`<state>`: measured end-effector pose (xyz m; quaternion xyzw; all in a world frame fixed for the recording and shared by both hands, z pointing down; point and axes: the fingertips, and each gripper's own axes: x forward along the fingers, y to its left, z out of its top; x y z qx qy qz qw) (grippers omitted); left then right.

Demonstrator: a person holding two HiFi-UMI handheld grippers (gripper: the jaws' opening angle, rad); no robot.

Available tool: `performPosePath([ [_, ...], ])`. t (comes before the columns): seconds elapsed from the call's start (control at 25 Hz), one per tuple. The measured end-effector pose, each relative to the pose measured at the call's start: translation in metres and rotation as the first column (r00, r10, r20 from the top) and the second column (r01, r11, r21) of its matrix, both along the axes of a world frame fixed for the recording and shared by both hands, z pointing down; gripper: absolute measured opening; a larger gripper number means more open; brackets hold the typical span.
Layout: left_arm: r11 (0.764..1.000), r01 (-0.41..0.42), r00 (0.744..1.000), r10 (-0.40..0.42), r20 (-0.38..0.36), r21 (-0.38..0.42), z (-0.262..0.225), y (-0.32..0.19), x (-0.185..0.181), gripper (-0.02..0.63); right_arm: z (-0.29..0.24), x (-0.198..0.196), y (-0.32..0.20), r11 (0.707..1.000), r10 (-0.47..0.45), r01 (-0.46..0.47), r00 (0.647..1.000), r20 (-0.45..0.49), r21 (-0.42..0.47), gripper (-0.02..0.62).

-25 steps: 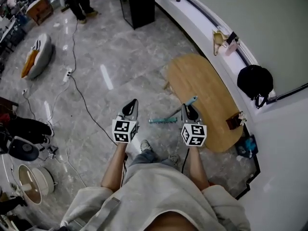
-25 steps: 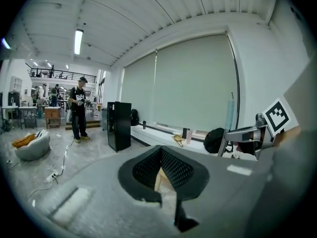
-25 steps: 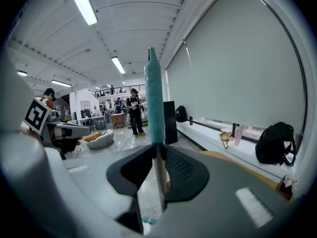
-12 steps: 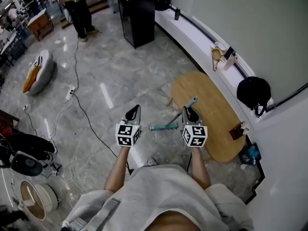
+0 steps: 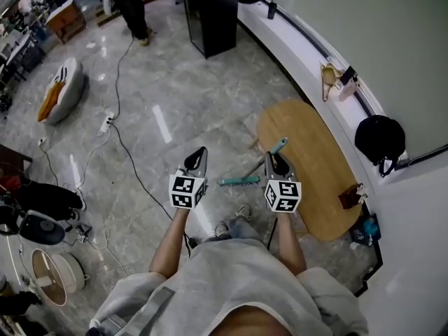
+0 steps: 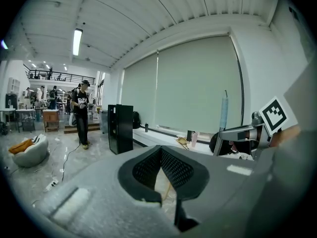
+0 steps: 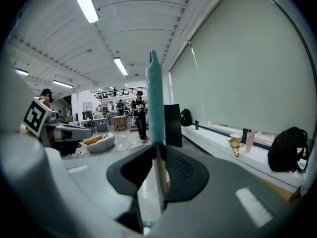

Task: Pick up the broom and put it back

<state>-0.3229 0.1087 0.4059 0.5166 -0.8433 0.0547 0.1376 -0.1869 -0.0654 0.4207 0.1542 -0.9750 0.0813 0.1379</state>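
Nearest the head camera are the person's light sweatshirt and two bare forearms reaching forward, each hand carrying a tool with a marker cube. Their shoes (image 5: 241, 213) show on the grey marble floor (image 5: 175, 82) between the arms.

The left claw (image 5: 199, 152) is pressed together at its tips with nothing in it; its own view shows the two dark pads meeting at a point (image 6: 159, 151) and only floor in the gap behind them.

The right claw (image 5: 274, 159) is clamped on the broom (image 5: 246, 173). In the right gripper view the pale shaft runs upright between the pads (image 7: 157, 155), and the teal grip of the handle (image 7: 154, 98) rises just above them. From the head view the broom slants: the teal handle end points up and away beside the claw's tip, and the teal brush head hangs lower, between the two claws and over the floor. Whether the bristles touch the floor cannot be told.

Just beyond the right claw stands an oval wooden surface (image 5: 308, 152). Behind it a white ledge (image 5: 301, 44) follows the wall, with a black backpack (image 5: 379, 137) on it. Farther off are a black cabinet (image 5: 213, 12), a cable (image 5: 122, 138) across the floor, a pale beanbag seat (image 5: 59, 89) and a standing person (image 5: 133, 5).
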Motion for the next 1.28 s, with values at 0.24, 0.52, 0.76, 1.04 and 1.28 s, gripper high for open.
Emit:
performPosePath([
  [0.24,0.999,0.032,0.999,-0.032,0.007,-0.022,0.009,-0.023,-0.027,-0.005,0.021,-0.027,-0.014,0.999,-0.045,0.045,0.999,-0.013,-0.027,0.080],
  [0.52,0.999,0.013,1.000,-0.013,0.010,-0.048,0.010,-0.066,-0.036,-0.003,0.028,-0.049,-0.032,0.995,-0.100,0.099,0.995,-0.013,-0.027,0.080],
  [0.76,0.997,-0.037,0.999,0.038,0.009,-0.060,0.010,-0.103,-0.042,-0.005,0.023,-0.057,-0.053,0.997,-0.075,0.075,0.997,-0.002,-0.028,0.080],
  [1.04,0.978,-0.202,0.979,0.202,-0.003,-0.047,0.011,-0.162,-0.048,-0.003,0.024,-0.054,-0.080,0.998,0.052,-0.053,0.999,-0.013,-0.035,0.080],
  [1.28,0.916,-0.401,0.915,0.400,-0.040,-0.020,0.020,-0.215,-0.053,-0.005,0.032,-0.048,-0.088,0.978,0.209,-0.210,0.976,-0.063,-0.002,0.080],
])
